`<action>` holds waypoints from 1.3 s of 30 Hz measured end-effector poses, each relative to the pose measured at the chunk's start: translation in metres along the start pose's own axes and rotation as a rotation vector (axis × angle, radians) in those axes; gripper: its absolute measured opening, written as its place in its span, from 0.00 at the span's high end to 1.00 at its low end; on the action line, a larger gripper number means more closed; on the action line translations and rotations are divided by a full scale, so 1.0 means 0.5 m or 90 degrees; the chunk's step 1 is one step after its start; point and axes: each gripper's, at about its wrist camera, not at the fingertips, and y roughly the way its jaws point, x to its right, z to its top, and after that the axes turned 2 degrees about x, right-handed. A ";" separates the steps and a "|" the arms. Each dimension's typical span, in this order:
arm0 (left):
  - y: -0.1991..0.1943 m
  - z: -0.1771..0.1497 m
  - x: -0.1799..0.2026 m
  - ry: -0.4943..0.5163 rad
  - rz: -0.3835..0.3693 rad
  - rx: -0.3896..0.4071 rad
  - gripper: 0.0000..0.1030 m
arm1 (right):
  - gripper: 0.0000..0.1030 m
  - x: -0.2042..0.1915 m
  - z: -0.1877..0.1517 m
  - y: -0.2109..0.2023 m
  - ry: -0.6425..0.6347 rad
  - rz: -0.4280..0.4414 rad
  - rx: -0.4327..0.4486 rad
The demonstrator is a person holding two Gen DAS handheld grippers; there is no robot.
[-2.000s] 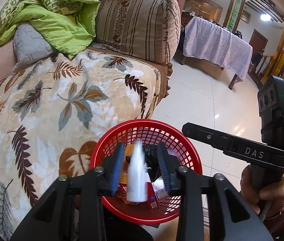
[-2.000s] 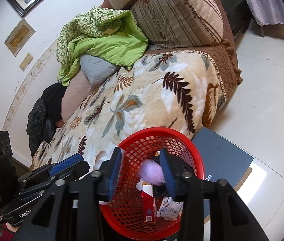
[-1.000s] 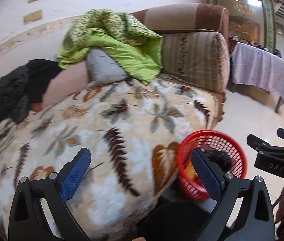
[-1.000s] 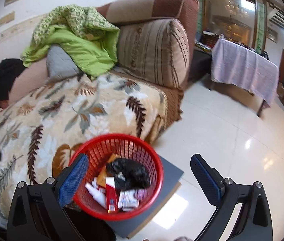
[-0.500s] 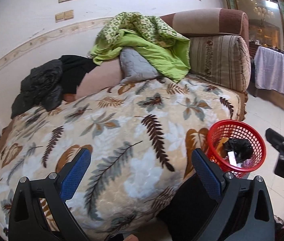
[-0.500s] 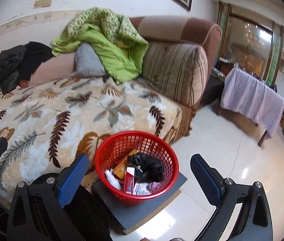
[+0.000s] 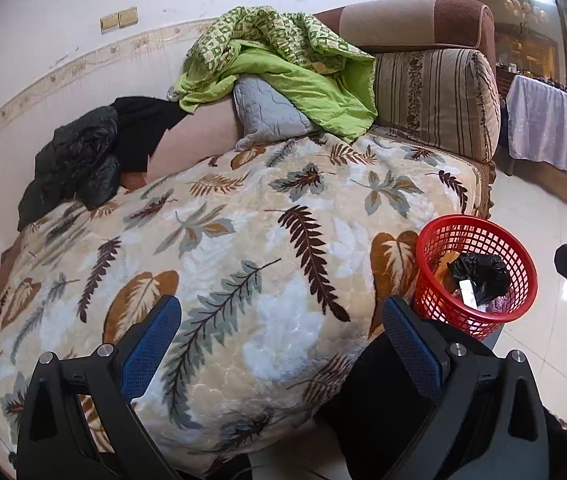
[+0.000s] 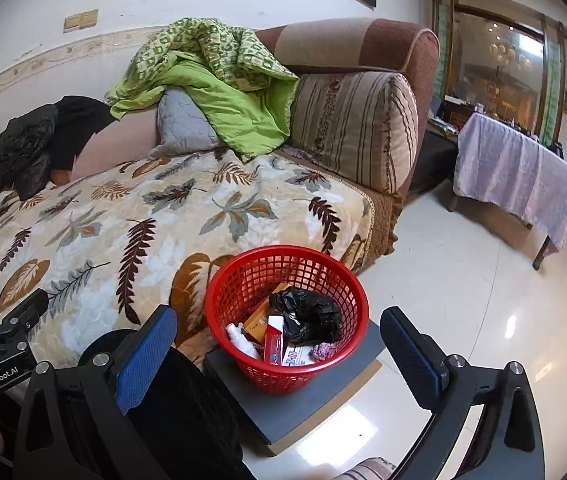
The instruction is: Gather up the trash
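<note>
At the far left of the sofa a black jacket [image 7: 79,160] is heaped against the wall, and a green quilt [image 7: 279,64] is draped over a grey pillow [image 7: 267,116] further along; no loose rubbish can be made out on the leaf-patterned blanket [image 7: 223,264]. The left gripper [image 7: 281,336] is held low over the blanket's front edge, level and pointing at the sofa back, its jaws spread wide with nothing between them. To its right, the red basket [image 8: 287,316] is seen standing on a grey board [image 8: 303,396] on the floor, just beside the sofa's corner, and the collected rubbish lies inside it: a black plastic bag [image 8: 307,316], a small white bottle [image 8: 239,338] and flat cartons [image 8: 273,340]. These are judged light; the bag soft and easily pinched anywhere, the bottle smooth and best taken across its body. The right gripper [image 8: 279,348] is held above the basket's near side, tilted slightly downward, jaws likewise wide and empty.
</note>
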 end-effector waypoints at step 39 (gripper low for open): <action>0.002 -0.007 -0.001 0.007 0.011 -0.002 0.03 | 0.00 -0.018 -0.009 0.024 -0.016 0.001 -0.023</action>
